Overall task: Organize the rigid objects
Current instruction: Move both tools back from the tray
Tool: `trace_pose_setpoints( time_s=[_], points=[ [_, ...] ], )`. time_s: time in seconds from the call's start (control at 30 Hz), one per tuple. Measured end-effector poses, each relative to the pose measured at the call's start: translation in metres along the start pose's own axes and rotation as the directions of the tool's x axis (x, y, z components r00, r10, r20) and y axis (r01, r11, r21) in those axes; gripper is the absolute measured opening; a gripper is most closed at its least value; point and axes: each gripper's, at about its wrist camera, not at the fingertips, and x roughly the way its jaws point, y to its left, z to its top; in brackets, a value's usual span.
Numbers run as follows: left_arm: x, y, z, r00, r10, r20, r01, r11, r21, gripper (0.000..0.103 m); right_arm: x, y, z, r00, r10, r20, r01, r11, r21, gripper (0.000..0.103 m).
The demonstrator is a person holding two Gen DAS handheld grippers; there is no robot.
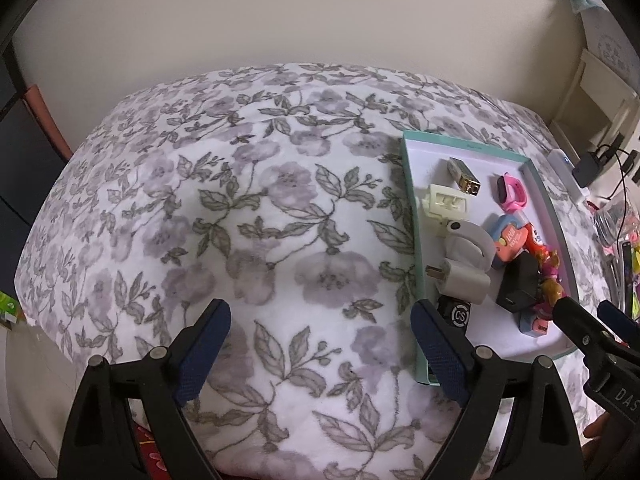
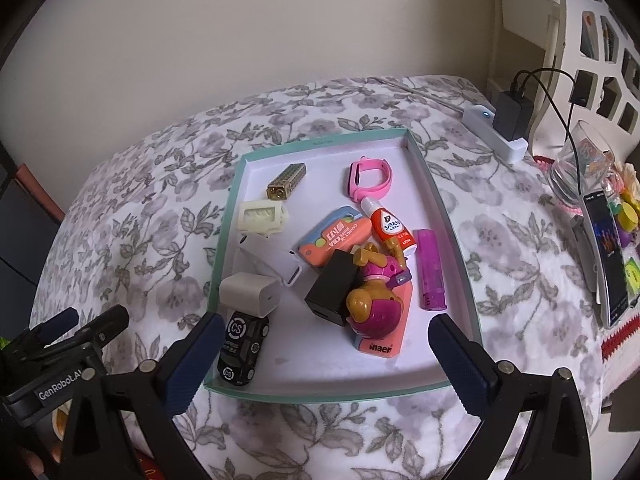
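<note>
You had both claws wide and empty. Your left gripper hung over bare floral blanket, its right finger just at the near-left corner of the teal tray. Your right gripper hung over the tray's near edge. All the objects sat inside the tray: black toy car at the near-left corner, white charger, black adapter, toy figure, purple lighter, pink watch.

Small rigid objects jumbled inside teal tray.
</note>
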Motion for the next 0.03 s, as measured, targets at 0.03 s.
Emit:
trace_pose_setpoints(
  time_s=[0.03],
  points=[
    [0.0005,0.0009,0.0001,1.0,-0.001,-0.003,0.001,1.0,-0.004,0.092,-0.0001,0.0004,-0.0002,1.0,0.0,0.0,0.0,1.0,-0.002,0.103]
  ],
)
